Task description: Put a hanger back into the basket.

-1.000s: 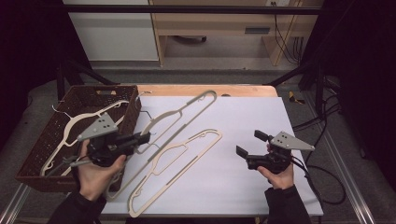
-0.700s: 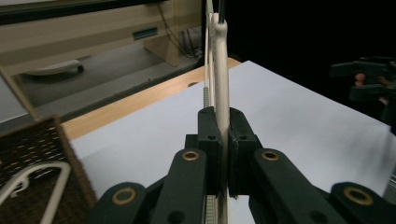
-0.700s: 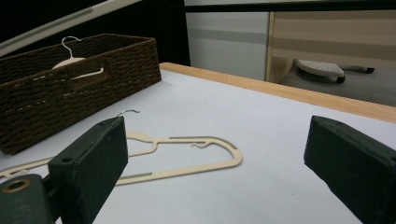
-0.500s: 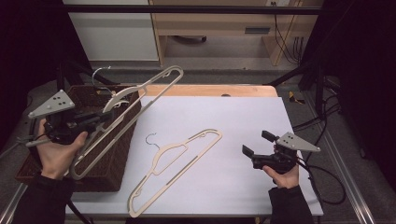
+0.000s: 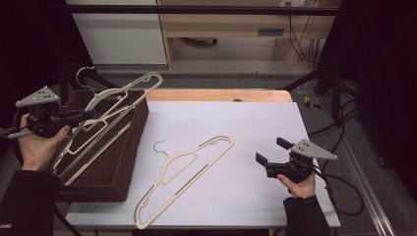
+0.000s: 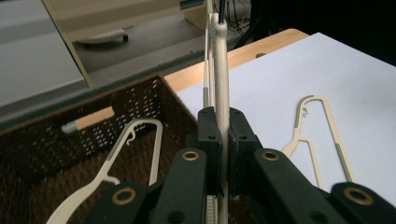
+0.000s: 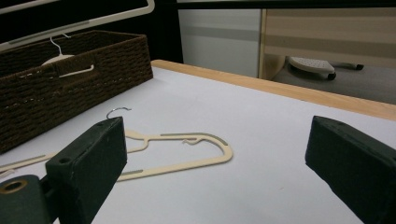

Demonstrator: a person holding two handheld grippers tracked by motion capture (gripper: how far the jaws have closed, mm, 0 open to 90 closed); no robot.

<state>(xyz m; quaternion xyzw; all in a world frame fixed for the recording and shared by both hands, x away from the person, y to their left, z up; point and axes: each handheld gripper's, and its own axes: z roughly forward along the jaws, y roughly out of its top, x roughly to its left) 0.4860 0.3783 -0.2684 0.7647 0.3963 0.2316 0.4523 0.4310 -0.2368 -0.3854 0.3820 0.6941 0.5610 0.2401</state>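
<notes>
Your left gripper (image 5: 81, 116) pinches a hanger (image 5: 114, 101) over the basket (image 5: 115, 157) (another lies inside); your right gripper (image 5: 263, 162) hangs spread.

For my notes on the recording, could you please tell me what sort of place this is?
Probably a lab or workshop bench for recording handling work: a white-topped table ringed by dark curtains, loose cables on the floor, and hand-held grippers, the left gripper lifting a cream hanger over a woven basket.

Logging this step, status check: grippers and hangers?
Left gripper shut on raised hanger over basket. Right gripper open, idle. Second hanger flat on table, unobstructed.
</notes>
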